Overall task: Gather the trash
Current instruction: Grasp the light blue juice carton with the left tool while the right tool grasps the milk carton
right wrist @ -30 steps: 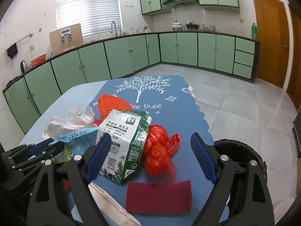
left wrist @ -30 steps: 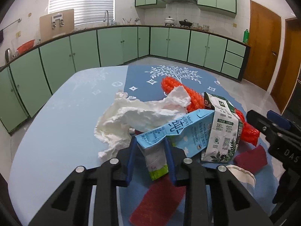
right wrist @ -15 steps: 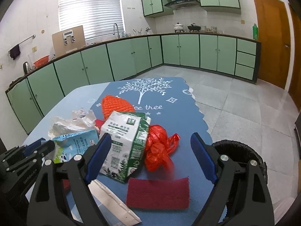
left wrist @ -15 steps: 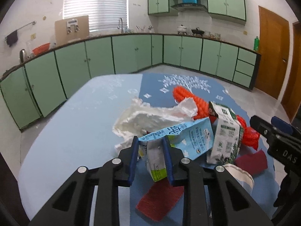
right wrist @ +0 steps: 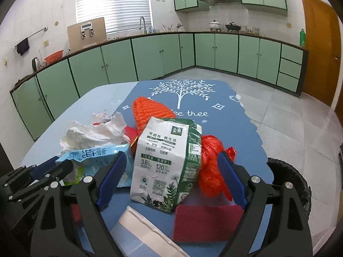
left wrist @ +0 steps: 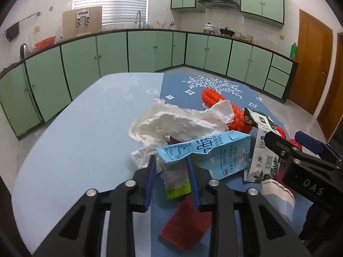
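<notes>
So the left gripper [left wrist: 172,177] is clamped on the crumpled end of the blue milk carton [left wrist: 205,152], crumpled tissue [left wrist: 171,124] just past its jaws. Right gripper [right wrist: 169,178] is spread wide around the green-and-white milk carton [right wrist: 166,160], red plastic bag [right wrist: 211,160] inside its right finger.

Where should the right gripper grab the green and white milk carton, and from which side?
Take the green and white carton across its flat side walls at mid-body, coming straight in from the near end. It lies tilted with its base toward the open right gripper, whose jaws already stand on either side. The red bag crowds its right wall.
</notes>
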The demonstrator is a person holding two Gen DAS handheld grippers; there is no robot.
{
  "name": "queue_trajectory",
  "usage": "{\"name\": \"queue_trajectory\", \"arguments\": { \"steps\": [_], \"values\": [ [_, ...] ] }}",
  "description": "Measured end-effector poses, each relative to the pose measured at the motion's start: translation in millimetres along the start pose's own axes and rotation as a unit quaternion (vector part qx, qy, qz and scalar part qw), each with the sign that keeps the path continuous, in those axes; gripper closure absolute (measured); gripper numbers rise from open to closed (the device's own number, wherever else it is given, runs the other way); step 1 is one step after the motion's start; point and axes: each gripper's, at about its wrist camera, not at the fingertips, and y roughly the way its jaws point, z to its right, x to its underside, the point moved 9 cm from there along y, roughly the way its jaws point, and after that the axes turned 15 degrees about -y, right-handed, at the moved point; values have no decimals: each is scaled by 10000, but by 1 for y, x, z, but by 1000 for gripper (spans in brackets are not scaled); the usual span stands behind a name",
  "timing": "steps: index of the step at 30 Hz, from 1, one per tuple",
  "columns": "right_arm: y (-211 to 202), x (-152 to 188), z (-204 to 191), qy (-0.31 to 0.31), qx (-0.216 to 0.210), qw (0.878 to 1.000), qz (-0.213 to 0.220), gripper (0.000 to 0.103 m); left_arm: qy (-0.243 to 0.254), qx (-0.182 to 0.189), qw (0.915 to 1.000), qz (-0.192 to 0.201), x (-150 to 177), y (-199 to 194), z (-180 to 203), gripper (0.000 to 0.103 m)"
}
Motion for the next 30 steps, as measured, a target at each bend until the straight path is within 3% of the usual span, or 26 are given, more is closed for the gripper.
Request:
{"name": "queue_trajectory", "arguments": {
  "steps": [3,5,6,7,15,19,20,21,23,30],
  "values": [
    [2,-1,3,59,18,10000,-31,19,68,177,9998,-109,0,7,1,51],
    [2,-2,6,84,33,10000,-38,19,95,267,9994,-189,1,13,1,48],
    [2,-2,7,91,26,9999,-50,19,94,302,9992,-237,1,16,1,50],
    [3,-2,7,100,21,9999,-63,19,96,342,9990,-282,3,18,2,64],
    [17,-7,0,30,61,9997,-236,19,-80,465,9989,58,-8,8,-1,86],
    [27,-3,-5,-21,76,9990,-440,19,-50,396,9991,152,-10,6,-3,88],
    [29,-2,-5,-28,55,9989,-472,21,-30,386,9991,162,-9,6,-3,88],
    [30,-2,-6,-52,-1,9987,-513,30,-28,387,9991,161,-10,6,-2,88],
    [31,-1,-8,-101,-56,9985,-539,31,-29,387,9991,160,-10,6,-3,88],
    [10,-13,-6,-92,-219,9995,-196,31,-73,342,9992,212,-12,3,-5,88]
  ]
}}
